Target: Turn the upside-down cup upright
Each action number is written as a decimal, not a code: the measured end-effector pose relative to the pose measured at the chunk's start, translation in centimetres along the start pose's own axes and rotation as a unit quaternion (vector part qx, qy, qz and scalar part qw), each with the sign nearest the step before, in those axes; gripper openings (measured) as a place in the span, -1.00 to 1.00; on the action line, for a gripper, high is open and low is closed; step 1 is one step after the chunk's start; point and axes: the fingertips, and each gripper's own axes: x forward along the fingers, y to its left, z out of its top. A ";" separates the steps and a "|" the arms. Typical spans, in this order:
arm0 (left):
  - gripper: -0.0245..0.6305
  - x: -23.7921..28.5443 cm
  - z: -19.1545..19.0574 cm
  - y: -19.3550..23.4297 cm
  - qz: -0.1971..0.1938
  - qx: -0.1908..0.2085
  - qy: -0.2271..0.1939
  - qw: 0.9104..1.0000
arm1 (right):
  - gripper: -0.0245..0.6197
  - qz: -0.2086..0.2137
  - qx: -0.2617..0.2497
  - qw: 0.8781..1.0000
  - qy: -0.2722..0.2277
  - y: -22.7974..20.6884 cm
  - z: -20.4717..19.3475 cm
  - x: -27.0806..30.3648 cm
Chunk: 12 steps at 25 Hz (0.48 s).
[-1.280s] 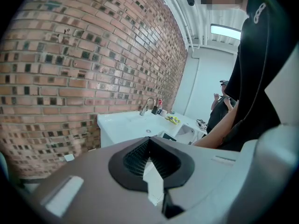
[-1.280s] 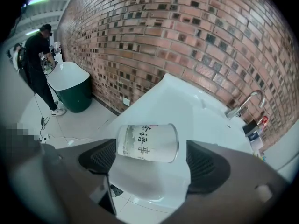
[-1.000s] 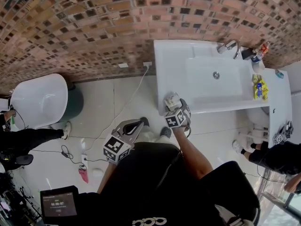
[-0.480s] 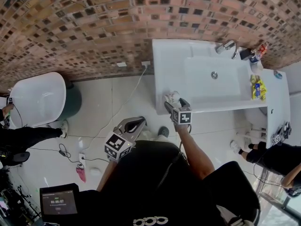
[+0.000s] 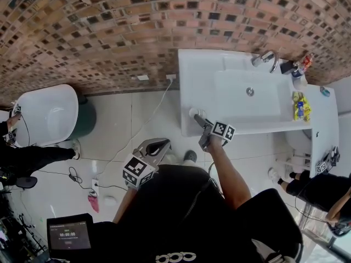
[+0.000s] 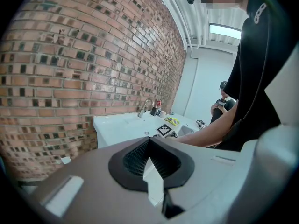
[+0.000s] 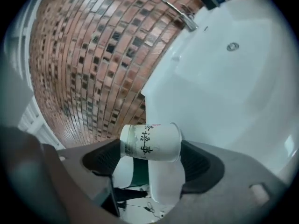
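The right tongs [image 7: 152,160], wide apart yet clamped on the cup [image 7: 150,143], have rolled since a moment ago, so the cup now lies sideways over the front corner of the tabletop [image 5: 192,75], seemingly halfway to upright, while the left tongs [image 5: 155,146] hang closed and empty.

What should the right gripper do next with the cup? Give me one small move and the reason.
Probably shift the cup inward over the counter before lowering it. The right gripper has it clamped crosswise between its fingers at the counter's front corner, with floor showing just below, so setting it down here could tip it off the edge.
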 end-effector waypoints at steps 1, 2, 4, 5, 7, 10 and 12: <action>-0.88 0.1 0.1 0.0 0.001 0.000 0.000 1.000 | 0.29 0.013 0.021 1.000 -0.003 0.1 0.3 0.2; -0.88 0.1 0.1 0.0 0.002 0.000 0.000 1.000 | 0.29 0.024 0.041 0.999 -0.005 0.2 0.6 0.4; -0.88 0.3 0.2 0.1 0.007 0.004 0.000 1.000 | 0.29 0.044 0.077 0.996 -0.013 0.3 1.3 0.9; -0.88 0.4 0.1 0.3 0.011 0.007 -0.001 1.000 | 0.29 0.052 0.093 0.994 -0.017 0.3 1.7 1.2; -0.88 0.5 0.1 0.4 0.016 0.010 -0.002 1.000 | 0.29 0.064 0.118 0.991 -0.022 0.1 2.4 1.7; -0.88 0.6 0.3 0.3 0.019 0.007 0.001 1.000 | 0.29 0.064 0.137 0.988 -0.018 -0.7 2.7 2.4; -0.88 0.6 0.4 0.1 0.020 0.002 0.006 1.000 | 0.29 0.054 0.141 0.988 -0.018 -1.5 2.7 2.5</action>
